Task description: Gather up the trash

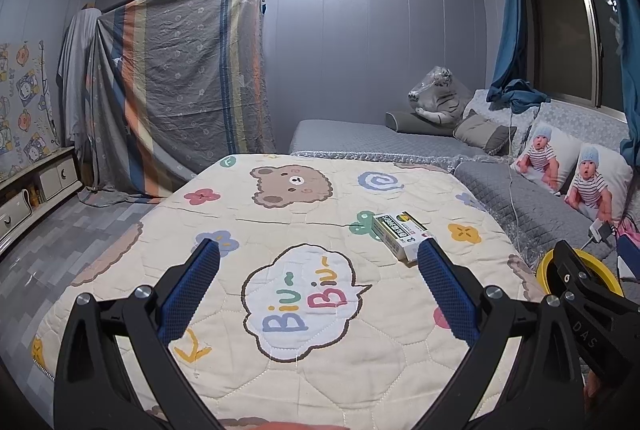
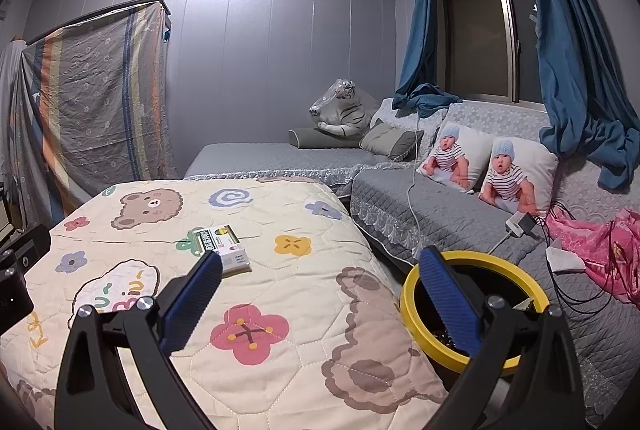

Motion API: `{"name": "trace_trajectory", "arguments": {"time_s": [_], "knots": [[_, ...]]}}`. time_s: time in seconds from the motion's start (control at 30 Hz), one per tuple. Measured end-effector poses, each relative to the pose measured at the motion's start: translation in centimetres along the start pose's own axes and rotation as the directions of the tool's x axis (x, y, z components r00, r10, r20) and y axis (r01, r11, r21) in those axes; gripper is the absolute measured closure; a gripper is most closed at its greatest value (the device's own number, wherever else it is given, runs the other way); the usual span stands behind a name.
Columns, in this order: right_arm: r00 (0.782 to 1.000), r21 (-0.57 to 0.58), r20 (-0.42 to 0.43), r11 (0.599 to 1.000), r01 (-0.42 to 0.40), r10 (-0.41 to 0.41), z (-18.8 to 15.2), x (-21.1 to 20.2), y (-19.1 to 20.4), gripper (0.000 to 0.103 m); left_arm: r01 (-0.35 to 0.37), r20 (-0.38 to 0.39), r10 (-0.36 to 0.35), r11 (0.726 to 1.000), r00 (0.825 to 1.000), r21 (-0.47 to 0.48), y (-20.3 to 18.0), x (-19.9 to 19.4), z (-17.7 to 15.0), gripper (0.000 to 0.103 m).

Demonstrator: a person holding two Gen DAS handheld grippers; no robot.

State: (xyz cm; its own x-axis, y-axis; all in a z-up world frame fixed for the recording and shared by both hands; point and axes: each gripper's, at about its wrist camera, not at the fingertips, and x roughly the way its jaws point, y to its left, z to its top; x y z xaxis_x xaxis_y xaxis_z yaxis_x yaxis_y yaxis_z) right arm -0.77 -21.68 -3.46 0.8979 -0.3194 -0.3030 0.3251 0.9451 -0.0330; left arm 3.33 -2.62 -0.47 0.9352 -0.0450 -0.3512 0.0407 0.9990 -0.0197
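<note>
Your left gripper spread wide, nothing held — same for right gripper. Small carton lies flat on cartoon quilt; yellow-rimmed bin just beside quilt's edge.

One box lies on one quilt, and one yellow bin stands beside it. The sofa carries two baby pillows, one plush tiger and one pink cloth. Two blue curtains flank one window.
</note>
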Motion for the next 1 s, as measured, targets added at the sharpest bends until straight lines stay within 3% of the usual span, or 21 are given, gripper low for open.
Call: {"name": "trace_trajectory", "arguments": {"time_s": [1.0], "knots": [[1.0,0.001,-0.013,1.0,-0.001,0.001,-0.41,0.52,0.1,0.008,0.015,-0.015,-0.015,1.0,1.0,-0.002,-0.43,0.42,-0.12,0.008]]}}
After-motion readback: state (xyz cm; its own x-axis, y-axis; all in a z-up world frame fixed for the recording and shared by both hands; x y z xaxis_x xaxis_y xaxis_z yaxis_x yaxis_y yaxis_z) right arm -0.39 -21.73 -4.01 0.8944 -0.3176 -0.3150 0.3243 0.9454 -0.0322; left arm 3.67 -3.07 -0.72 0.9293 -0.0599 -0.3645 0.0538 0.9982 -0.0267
